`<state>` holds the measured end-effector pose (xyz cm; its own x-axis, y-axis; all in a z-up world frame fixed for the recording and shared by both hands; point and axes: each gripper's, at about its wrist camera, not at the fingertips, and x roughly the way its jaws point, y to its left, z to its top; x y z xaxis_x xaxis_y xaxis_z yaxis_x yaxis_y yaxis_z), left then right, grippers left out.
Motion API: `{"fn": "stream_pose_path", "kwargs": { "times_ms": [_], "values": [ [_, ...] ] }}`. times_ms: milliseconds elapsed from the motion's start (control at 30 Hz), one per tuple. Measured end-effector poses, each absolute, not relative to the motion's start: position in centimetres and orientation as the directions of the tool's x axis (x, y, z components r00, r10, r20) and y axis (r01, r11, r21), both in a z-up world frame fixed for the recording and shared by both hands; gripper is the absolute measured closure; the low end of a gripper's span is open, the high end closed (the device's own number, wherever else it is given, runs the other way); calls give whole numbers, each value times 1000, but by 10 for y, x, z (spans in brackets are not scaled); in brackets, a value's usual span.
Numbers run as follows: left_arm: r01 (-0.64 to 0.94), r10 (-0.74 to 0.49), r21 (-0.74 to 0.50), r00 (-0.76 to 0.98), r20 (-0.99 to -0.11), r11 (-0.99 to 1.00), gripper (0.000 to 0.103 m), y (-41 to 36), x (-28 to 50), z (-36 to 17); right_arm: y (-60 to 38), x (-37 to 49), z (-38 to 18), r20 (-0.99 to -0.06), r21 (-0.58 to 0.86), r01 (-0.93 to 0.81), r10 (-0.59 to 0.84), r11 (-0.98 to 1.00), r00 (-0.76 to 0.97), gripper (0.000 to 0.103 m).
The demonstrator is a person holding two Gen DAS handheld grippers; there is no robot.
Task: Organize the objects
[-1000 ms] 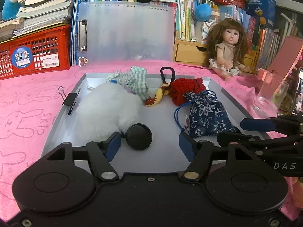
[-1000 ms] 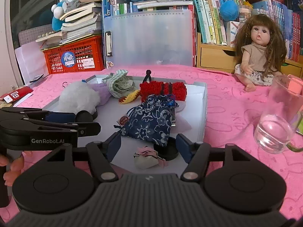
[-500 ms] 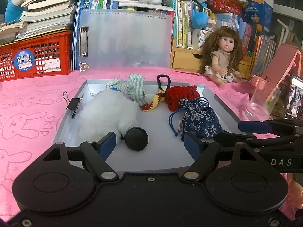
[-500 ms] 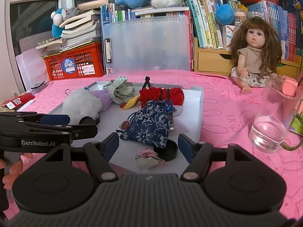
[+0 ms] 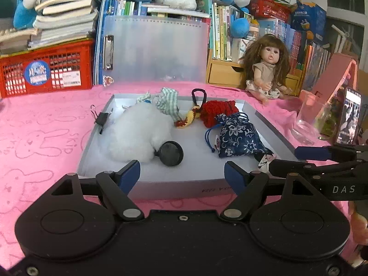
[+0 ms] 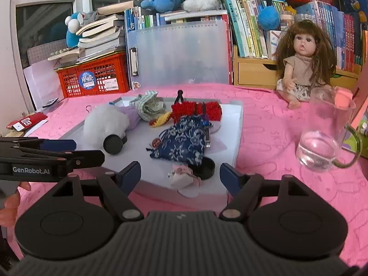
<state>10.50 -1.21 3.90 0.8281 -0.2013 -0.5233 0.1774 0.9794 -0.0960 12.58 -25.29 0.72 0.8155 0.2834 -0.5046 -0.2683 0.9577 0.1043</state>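
A grey tray [image 5: 271,126] on the pink cloth holds a white fluffy ball [image 5: 138,135], a black disc [image 5: 171,153], a blue floral pouch [image 5: 239,140], a red knitted piece [image 5: 218,112] and a checked cloth [image 5: 169,102]. A small pink-white item [image 6: 181,176] and a black lid [image 6: 204,168] lie at the tray's near right corner. My left gripper [image 5: 181,173] hovers open before the tray's near edge, holding nothing. My right gripper [image 6: 180,174] is beside it on the right. Its jaws are opening and its pads touch nothing.
A binder clip [image 5: 101,118] sits on the tray's left rim. A glass mug [image 6: 322,145] with water and a phone [image 5: 348,115] stand to the right. At the back are a doll [image 6: 299,69], a red crate [image 6: 94,78], a translucent folder [image 6: 179,55] and books.
Both grippers have drawn back from the tray, so its near edge now shows. Both pairs of jaws stand wider than before.
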Motion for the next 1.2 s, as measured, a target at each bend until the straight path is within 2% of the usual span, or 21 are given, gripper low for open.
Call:
{"fn": "stream_pose_path", "kwargs": {
  "times_ms": [333,567,700,900,1200],
  "values": [
    [189,-199,-69,843,-500,979,23,-11,84,46,-249,108,9,-487,84,-283,287,956,825,17],
    [175,-183,-64,837,-516,982,22,-8,86,41,-250,101,9,-484,69,-262,262,963,835,16],
    [161,-174,-70,835,-522,984,20,-6,93,37,-250,105,5,-510,24,-215,196,976,837,16],
    [144,-135,-24,839,-527,989,19,-13,107,30,-254,129,-6,-570,60,-181,182,982,801,16],
    [101,-126,-75,824,-553,992,19,-8,125,25,-258,160,-10,-573,28,-153,141,988,807,16]
  ]
}}
